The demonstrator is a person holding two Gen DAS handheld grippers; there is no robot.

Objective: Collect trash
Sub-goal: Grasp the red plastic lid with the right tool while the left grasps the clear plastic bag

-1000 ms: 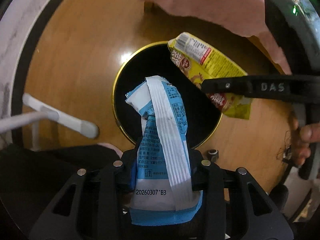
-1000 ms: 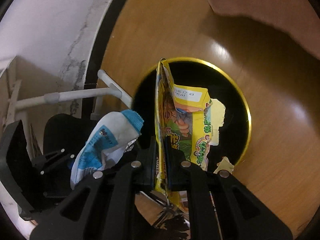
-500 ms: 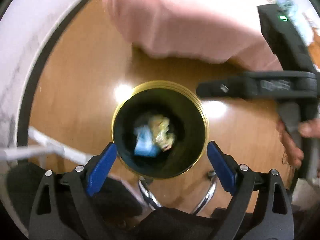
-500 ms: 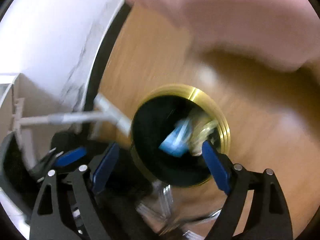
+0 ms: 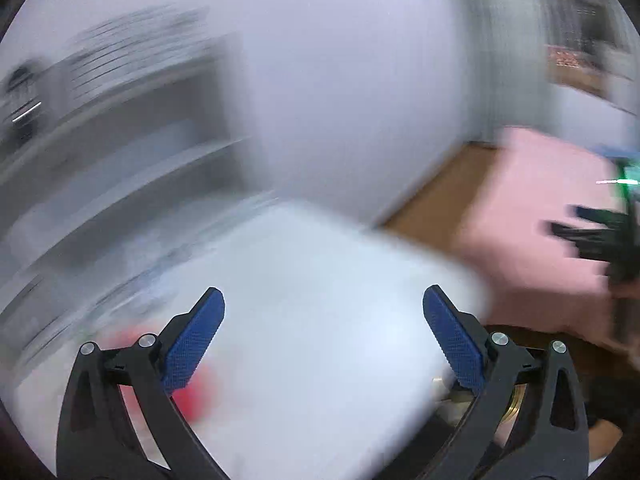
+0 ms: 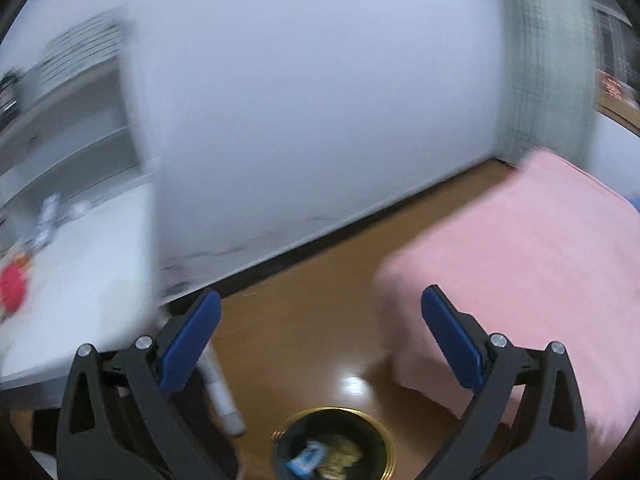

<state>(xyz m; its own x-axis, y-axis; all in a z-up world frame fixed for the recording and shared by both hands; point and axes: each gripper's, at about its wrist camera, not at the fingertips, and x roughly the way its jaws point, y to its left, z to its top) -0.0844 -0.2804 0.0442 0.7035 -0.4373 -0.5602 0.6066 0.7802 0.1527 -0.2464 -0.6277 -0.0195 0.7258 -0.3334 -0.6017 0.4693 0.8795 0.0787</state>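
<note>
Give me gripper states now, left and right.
Left gripper: open, jaws just opened, nothing between them.
Right gripper: open, jaws just opened, nothing between them.

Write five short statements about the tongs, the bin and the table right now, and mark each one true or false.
1. The right tongs hold a yellow wrapper. False: nothing is between the open jaws.
2. The bin has a blue wrapper inside. True.
3. The left tongs are open and empty. True.
4. The bin stands on the white table. False: it stands on the wooden floor.
5. Something red lies on the table. True.
</note>
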